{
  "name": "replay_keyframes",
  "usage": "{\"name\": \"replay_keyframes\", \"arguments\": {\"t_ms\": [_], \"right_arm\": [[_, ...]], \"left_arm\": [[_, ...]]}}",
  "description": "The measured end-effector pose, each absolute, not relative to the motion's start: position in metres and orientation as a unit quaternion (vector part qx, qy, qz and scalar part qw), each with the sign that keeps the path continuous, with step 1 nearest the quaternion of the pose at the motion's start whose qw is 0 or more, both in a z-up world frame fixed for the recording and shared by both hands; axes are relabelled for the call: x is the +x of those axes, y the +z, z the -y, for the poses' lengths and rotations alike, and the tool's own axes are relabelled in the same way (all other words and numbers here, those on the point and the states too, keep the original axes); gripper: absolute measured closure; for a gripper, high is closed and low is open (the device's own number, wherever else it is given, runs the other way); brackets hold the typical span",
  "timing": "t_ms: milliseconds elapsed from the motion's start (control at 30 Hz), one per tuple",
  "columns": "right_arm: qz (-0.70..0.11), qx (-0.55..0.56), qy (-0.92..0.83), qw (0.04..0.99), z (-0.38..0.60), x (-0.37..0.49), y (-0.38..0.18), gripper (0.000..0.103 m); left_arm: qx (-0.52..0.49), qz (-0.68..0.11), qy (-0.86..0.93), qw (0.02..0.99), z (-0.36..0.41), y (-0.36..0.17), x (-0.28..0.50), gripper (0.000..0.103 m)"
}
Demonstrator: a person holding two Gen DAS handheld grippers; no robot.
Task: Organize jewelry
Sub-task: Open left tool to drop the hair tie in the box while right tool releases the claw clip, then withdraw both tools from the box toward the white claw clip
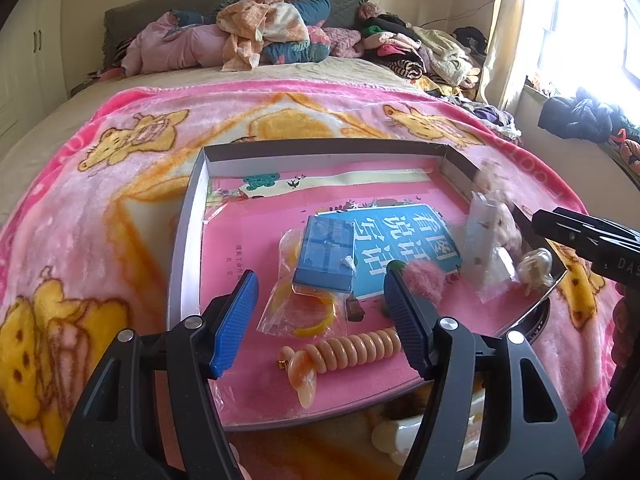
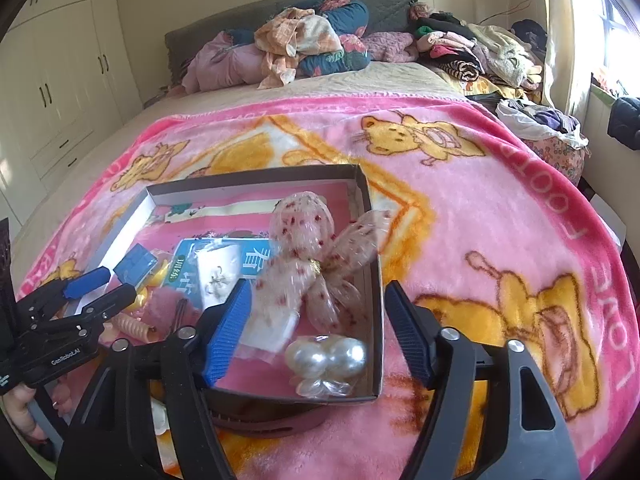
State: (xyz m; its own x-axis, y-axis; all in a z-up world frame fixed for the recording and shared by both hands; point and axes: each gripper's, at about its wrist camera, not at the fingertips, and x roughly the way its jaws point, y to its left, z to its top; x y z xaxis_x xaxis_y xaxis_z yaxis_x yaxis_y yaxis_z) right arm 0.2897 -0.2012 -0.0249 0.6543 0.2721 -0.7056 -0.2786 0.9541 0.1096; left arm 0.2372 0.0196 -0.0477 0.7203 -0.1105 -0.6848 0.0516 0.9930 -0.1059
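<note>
A shallow cardboard box [image 1: 188, 216] with a pink lining sits on the bed. It also shows in the right wrist view [image 2: 376, 288]. In it lie a small blue box [image 1: 324, 254], a bagged yellow bangle [image 1: 308, 320], a peach spiral hair tie [image 1: 352, 350], a pink fluffy piece [image 1: 424, 282], a sheer spotted bow [image 2: 316, 256] that looks blurred, and a bagged pearl clip [image 2: 326, 356]. My left gripper [image 1: 320, 320] is open and empty above the bangle. My right gripper [image 2: 316, 324] is open, just above the bow and pearls, holding nothing.
The box rests on a pink cartoon blanket [image 2: 500, 220]. Piles of clothes and bedding [image 1: 264, 32] lie at the headboard. A dark curved item [image 2: 264, 424] and a white object [image 1: 396, 436] lie by the box's near edge. Wardrobes [image 2: 60, 80] stand at left.
</note>
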Motion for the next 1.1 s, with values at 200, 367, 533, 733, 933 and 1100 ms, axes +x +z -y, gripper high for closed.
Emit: {"name": "replay_keyframes", "arguments": {"t_ms": [200, 367, 533, 733, 933, 1100], "right_arm": [[-0.380, -0.003, 0.153, 0.912, 0.204, 0.278, -0.020, 0.030], [-0.375, -0.001, 0.152, 0.914, 0.208, 0.265, -0.017, 0.029], [-0.373, -0.001, 0.152, 0.915, 0.211, 0.255, -0.016, 0.029], [-0.372, 0.000, 0.154, 0.915, 0.215, 0.237, -0.017, 0.029], [-0.375, 0.005, 0.151, 0.915, 0.219, 0.223, -0.022, 0.029], [-0.379, 0.006, 0.148, 0.914, 0.223, 0.215, -0.026, 0.029]], "left_arm": [[-0.040, -0.363, -0.046, 0.930, -0.019, -0.042, 0.230, 0.034], [-0.040, -0.356, -0.047, 0.933, -0.017, -0.035, 0.219, 0.027], [-0.041, -0.350, -0.049, 0.935, -0.016, -0.030, 0.208, 0.021], [-0.042, -0.345, -0.055, 0.936, -0.014, -0.026, 0.191, 0.021], [-0.036, -0.343, -0.066, 0.936, -0.009, -0.025, 0.180, 0.020], [-0.031, -0.345, -0.071, 0.935, -0.006, -0.026, 0.171, 0.020]]}}
